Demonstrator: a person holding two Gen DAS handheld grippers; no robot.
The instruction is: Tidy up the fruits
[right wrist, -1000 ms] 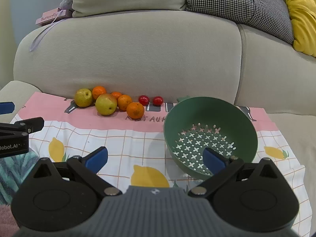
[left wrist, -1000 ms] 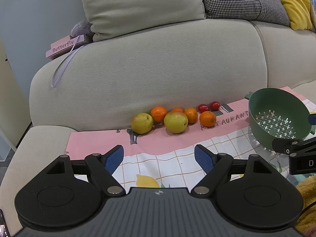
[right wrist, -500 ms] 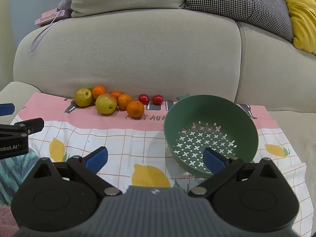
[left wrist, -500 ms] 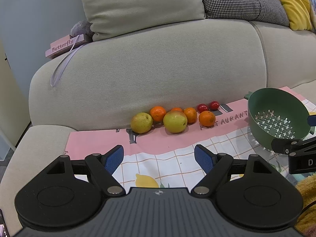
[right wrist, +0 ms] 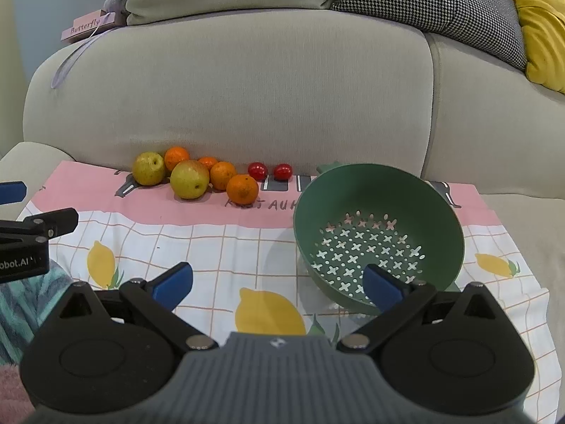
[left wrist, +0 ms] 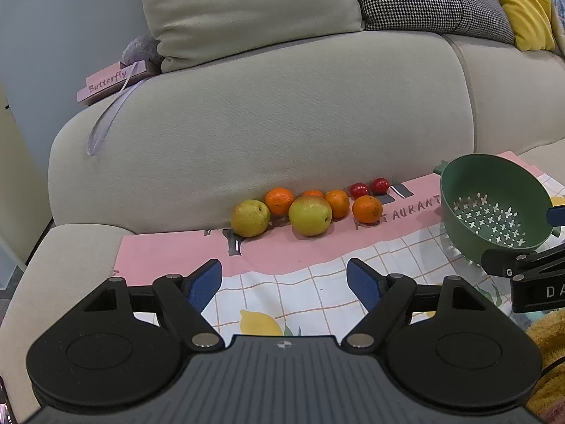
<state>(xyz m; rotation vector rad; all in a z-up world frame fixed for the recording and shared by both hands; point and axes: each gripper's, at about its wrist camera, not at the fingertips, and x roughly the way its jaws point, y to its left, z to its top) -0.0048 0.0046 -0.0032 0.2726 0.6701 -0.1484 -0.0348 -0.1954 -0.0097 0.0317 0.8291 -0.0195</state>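
Fruits lie in a row on a pink-edged lemon-print cloth [left wrist: 300, 254] against the sofa back: two yellow-green pears [left wrist: 250, 218] [left wrist: 310, 215], several oranges [left wrist: 367, 209] and two small red fruits [left wrist: 359, 189]. The same row shows in the right wrist view, with a pear [right wrist: 189, 179] and an orange [right wrist: 242, 188] in front. An empty green colander [right wrist: 381, 198] stands to the right of the fruits; it also shows in the left wrist view [left wrist: 459, 190]. My left gripper [left wrist: 284, 284] is open and empty, short of the fruits. My right gripper [right wrist: 277, 282] is open and empty, in front of the colander.
The beige sofa back [left wrist: 282, 123] rises right behind the fruits, with cushions [left wrist: 247, 7] on top. A pink "Butterfly" book [left wrist: 111, 81] lies on the sofa's left shoulder. A yellow pillow [right wrist: 540, 21] is at the far right. A teal patterned fabric [right wrist: 21, 300] lies at lower left.
Both views have shifted only slightly; the right gripper has edged a little nearer the colander. Both grippers stay open and the fruits have not moved.
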